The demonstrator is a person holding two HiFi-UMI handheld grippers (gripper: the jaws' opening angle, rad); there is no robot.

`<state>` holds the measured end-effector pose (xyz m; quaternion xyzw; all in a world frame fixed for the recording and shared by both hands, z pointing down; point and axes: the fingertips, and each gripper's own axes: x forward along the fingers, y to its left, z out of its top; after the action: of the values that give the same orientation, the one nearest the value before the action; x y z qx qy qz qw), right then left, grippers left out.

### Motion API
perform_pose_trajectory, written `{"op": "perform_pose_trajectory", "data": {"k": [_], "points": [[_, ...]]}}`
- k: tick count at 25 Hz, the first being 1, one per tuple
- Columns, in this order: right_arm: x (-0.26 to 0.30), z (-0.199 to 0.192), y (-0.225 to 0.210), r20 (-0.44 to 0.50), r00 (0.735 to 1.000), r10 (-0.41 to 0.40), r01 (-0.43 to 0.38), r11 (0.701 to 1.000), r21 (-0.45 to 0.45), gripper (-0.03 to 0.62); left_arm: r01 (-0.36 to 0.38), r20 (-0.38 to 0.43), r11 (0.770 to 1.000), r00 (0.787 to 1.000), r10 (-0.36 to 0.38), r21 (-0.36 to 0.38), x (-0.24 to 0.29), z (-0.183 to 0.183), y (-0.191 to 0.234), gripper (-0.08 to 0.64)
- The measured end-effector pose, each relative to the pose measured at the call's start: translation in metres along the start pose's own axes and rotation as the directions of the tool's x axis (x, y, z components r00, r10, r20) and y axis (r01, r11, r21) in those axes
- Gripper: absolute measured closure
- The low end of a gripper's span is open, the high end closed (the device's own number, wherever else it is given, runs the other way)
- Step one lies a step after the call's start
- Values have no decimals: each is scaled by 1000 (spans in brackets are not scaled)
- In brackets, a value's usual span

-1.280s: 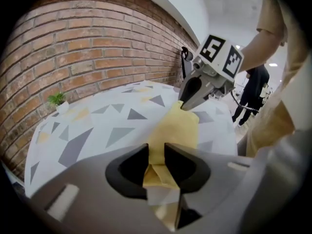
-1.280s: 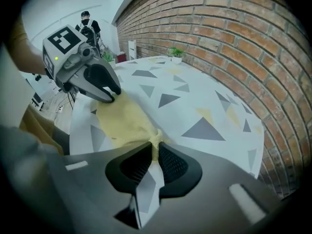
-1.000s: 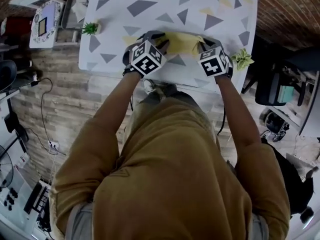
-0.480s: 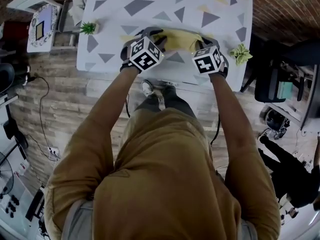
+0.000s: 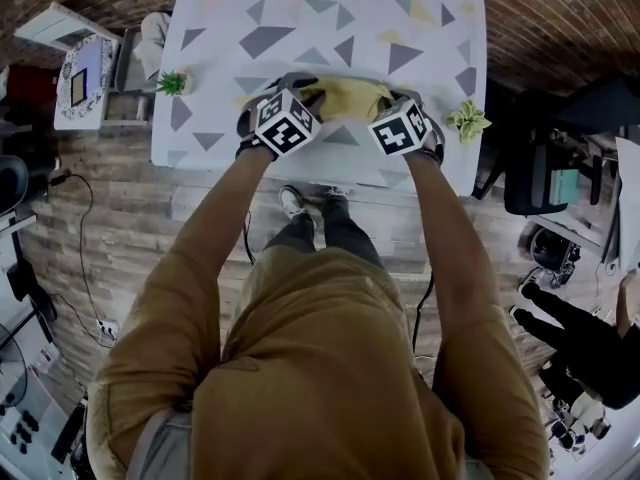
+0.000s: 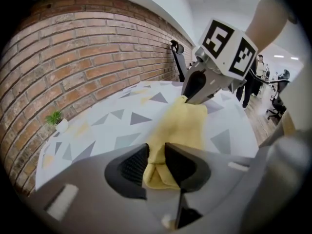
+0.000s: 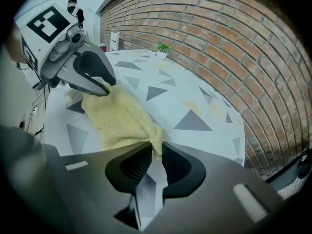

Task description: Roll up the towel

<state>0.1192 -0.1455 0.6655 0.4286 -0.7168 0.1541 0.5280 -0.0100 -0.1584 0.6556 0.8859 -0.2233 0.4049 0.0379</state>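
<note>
**Head view, upper centre.** The yellow towel (image 5: pixel 347 96) lies as a short, gathered band on the triangle-patterned surface (image 5: pixel 300 8). It sits near the surface's lower edge in the frame and spans the gap between my two tools.

**Left gripper view, lower centre.** My left hand-held gripper (image 6: pixel 156 161) is clamped on one end of the towel. A thick fold of cloth is bunched between the pads, and the rest of the towel runs toward the upper right of the frame to the other tool.

**Right gripper view, lower centre.** My right hand-held gripper (image 7: pixel 155 160) has its jaws nearly together on the opposite end. It pinches only a thin edge of cloth, so I judge this the weaker hold.

**Step in hand (judgement).** I am turning the gathered band over itself to build the roll.

- I should rotate both ends at the same rate, so the roll does not cone toward one side.
- A slight pull between the two grips should keep the layers tight.
- The bundle should stay low against the surface, so loose cloth tucks under and does not hang.
- Before the next turn, the right grip would benefit from a deeper bite.

**Surroundings.** The small plant (image 5: pixel 172 83) at left and the leafy plant (image 5: pixel 467 120) at right stand well apart from the towel and are unlikely to interfere.
</note>
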Motion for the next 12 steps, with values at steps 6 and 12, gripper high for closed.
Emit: {"op": "perform_pose_trajectory", "data": {"k": [6, 12], "points": [[0, -4, -1, -19, 1000, 11, -11, 1000, -9, 545, -18, -5, 1000, 1000, 18, -9, 0, -1, 4, 439], [-4, -9, 0, -15, 997, 73, -70, 984, 162, 545, -12, -53, 1000, 999, 11, -29, 2, 0, 2, 439]]}}
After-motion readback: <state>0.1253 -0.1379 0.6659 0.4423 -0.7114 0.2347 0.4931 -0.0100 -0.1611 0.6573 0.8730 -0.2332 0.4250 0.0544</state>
